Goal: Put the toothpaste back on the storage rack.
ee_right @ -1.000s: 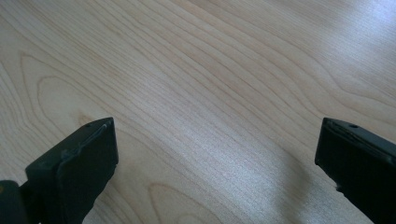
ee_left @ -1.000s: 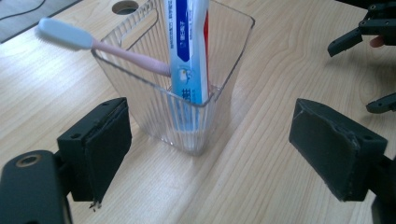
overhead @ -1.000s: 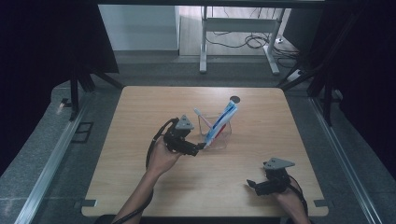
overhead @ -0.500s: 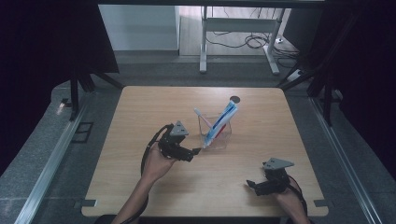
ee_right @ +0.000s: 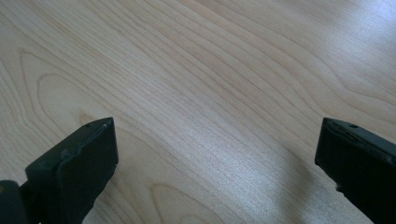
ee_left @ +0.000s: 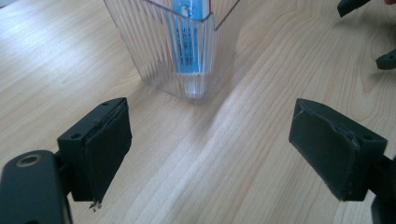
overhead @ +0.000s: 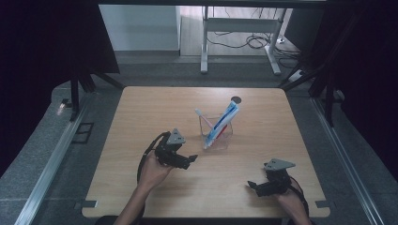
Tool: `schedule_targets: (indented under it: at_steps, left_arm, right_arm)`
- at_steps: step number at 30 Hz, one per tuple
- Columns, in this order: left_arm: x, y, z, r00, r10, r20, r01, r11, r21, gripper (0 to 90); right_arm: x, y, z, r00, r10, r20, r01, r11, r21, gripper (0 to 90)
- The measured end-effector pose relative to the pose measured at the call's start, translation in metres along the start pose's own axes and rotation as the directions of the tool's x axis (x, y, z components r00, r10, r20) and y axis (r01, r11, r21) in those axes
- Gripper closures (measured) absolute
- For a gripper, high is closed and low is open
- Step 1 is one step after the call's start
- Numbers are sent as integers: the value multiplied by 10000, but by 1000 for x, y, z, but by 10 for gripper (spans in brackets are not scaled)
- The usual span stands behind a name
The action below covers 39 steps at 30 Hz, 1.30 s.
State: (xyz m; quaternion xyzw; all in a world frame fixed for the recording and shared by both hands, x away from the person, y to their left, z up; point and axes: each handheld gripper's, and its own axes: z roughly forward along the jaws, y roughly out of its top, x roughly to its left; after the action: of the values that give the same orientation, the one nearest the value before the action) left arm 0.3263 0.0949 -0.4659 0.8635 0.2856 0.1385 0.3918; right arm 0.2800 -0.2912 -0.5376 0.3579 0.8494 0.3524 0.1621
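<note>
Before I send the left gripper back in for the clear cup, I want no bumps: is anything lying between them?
Nothing visible. In the left gripper view, bare wooden table runs from the open left gripper up to the clear cup, which holds the toothpaste tube. The right gripper sits off to the side.

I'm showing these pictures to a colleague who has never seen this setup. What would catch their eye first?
Probably the clear ribbed cup near the middle of the wooden table, with a blue and white toothpaste tube leaning out of it beside a toothbrush. Next, the two black hand-held grippers: the left gripper open and pointing at the cup, the right gripper open near the table's front edge.
</note>
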Motion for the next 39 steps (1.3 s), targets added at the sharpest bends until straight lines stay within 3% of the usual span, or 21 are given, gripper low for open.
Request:
schedule_targets:
  at_steps: [16,27,39]
  left_arm:
    - [-1,-31,-14,9991,-411,-122,410,9992,-21,132]
    - [-2,-51,-15,9974,-702,-174,704,9975,113,132]
    - [-8,-66,-2,9975,-500,-506,536,9960,712,132]
  right_arm:
    - [1,0,0,10000,-23,0,23,10000,16,0]
    - [1,0,0,10000,-1,0,1,10000,24,0]
    - [2,0,0,10000,-44,-6,44,10000,37,0]
